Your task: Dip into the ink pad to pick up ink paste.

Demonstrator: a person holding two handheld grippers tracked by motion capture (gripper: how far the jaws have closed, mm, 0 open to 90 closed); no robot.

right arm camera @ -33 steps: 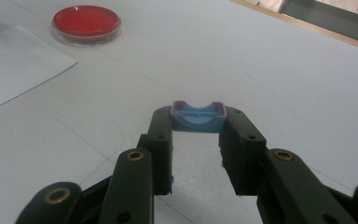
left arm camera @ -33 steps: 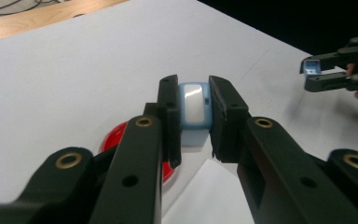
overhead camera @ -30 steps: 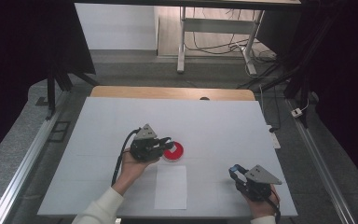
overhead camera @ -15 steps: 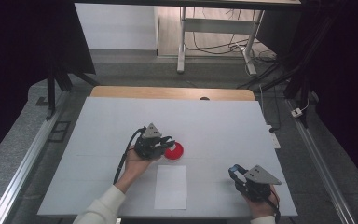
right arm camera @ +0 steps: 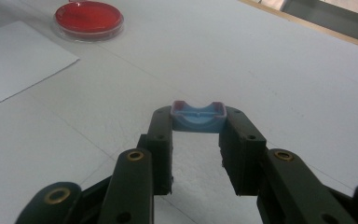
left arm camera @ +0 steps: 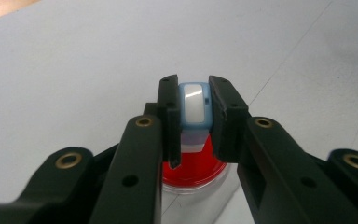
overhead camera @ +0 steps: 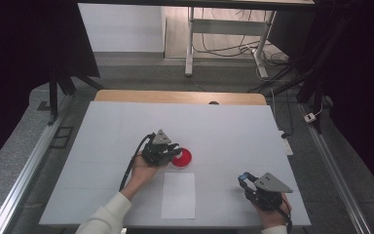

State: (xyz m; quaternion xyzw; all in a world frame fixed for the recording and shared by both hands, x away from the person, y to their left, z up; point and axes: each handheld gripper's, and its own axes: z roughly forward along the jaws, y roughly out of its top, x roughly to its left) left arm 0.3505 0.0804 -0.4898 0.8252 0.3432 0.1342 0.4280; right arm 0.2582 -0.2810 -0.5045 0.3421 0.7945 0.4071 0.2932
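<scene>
My left gripper (overhead camera: 174,149) (left arm camera: 193,88) is shut on a small white piece with a light blue rim (left arm camera: 192,106), held edge-up between the jaw tips. It hangs just over the near edge of a round red dish (overhead camera: 182,159) (left arm camera: 191,170) with a clear rim. Near the table's front right, my right gripper (overhead camera: 246,179) (right arm camera: 198,112) is shut on a small blue curved piece (right arm camera: 198,121) spanning its jaw tips. From the right gripper view the red dish (right arm camera: 89,18) lies far off at the upper left.
A white sheet of paper (overhead camera: 178,195) (right arm camera: 14,60) lies flat near the front edge, just in front of the dish. The white table top (overhead camera: 224,131) ends in a wooden strip (overhead camera: 180,97) at the back. A metal rail (overhead camera: 24,175) runs along the left side.
My left gripper has slid a little to the right, bringing its jaw tips over the red dish's edge. The right gripper has stayed put.
</scene>
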